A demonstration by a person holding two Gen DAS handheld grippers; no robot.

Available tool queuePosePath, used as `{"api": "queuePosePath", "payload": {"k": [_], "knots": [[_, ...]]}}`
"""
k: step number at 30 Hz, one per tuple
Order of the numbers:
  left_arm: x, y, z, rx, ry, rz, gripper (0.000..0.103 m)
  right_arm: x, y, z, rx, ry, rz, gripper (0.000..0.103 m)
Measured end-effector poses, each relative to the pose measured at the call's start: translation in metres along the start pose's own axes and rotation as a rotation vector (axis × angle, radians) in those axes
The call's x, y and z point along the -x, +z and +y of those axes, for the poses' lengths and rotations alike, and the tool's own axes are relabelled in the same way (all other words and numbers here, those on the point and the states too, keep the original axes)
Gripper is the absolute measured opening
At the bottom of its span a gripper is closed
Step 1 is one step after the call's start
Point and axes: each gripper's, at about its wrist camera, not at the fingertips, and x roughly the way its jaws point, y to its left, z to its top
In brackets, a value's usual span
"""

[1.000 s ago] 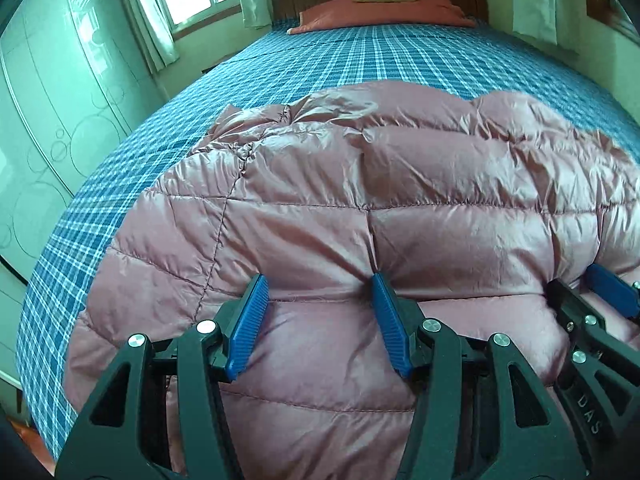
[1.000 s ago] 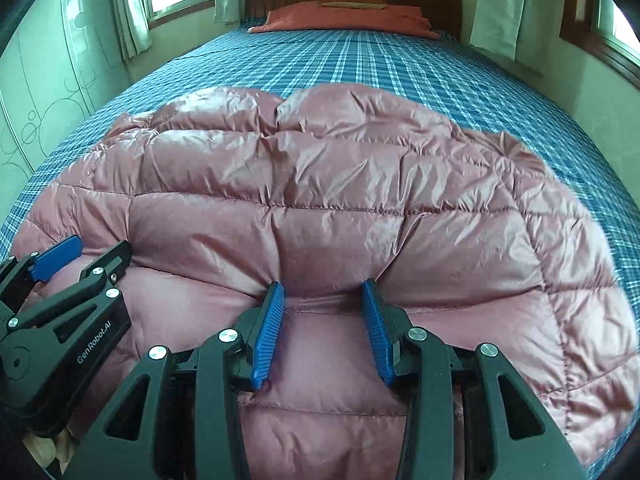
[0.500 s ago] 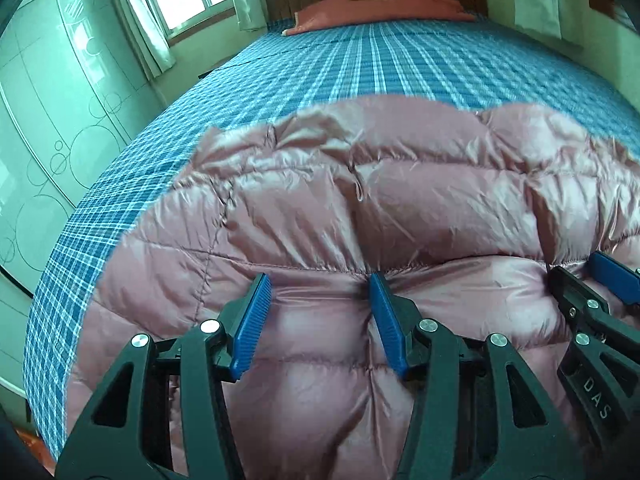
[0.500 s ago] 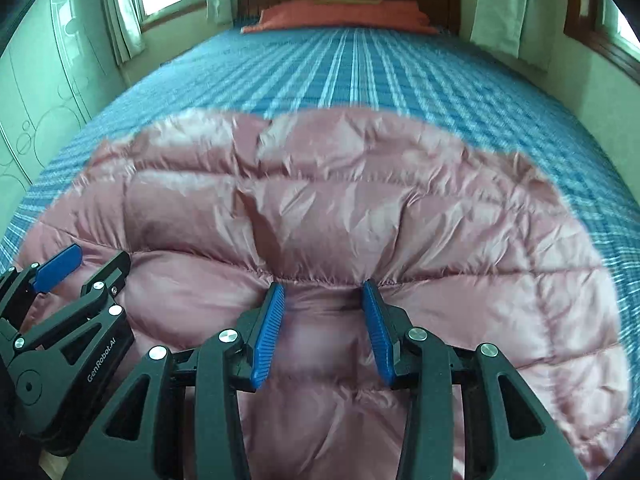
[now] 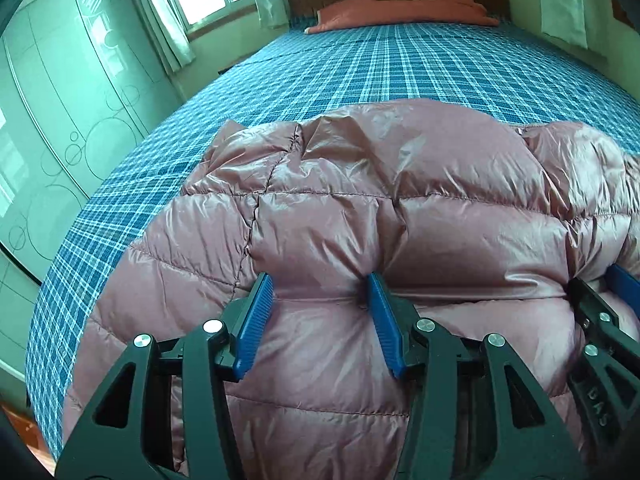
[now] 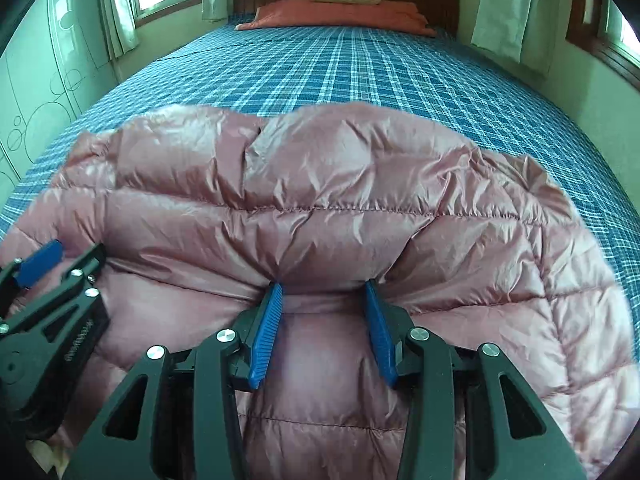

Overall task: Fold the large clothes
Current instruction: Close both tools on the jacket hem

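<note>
**Folded edge held by both tools, to be laid down evenly**

A pink quilted down coat (image 5: pixel 360 208) is spread over the near part of a bed (image 5: pixel 400 72) covered in blue plaid, well short of the pillows at the headboard. A puffy fold of the coat is clenched by the left tool (image 5: pixel 320 312) and another by the right tool (image 6: pixel 324 316), with the padding bulging between the blue pads of each. The right tool's jaws have just been opening slightly, yet fabric is still pinched between them. The two tools are set side by side on the same doubled-over edge, each visible at the border of the other's view.

The step in hand is judged to be carrying that edge across to complete a fold. It is best done with both tools kept level and moved together, so that the edge is laid straight. The slick shell is likely to slip, so the grip should not be eased until the fold rests flat. Trapped air may need pressing out afterwards.
</note>
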Motion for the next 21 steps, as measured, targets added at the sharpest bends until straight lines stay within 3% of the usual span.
{"api": "queuePosePath", "payload": {"k": [5, 10, 15, 21], "knots": [[-0.001, -0.006, -0.003, -0.009, 0.014, -0.009, 0.049, 0.005, 0.0, 0.004, 0.015, -0.026, -0.006, 0.044], [0.006, -0.008, 0.003, -0.002, -0.003, -0.019, 0.05, 0.035, -0.006, 0.012, 0.013, -0.037, -0.051, 0.046], [0.003, -0.009, 0.004, 0.009, -0.011, -0.013, 0.05, 0.016, -0.016, 0.017, 0.024, -0.057, -0.038, 0.054], [0.001, -0.009, 0.006, 0.015, -0.017, -0.014, 0.05, 0.012, -0.016, 0.015, 0.016, -0.054, -0.037, 0.055]]}}
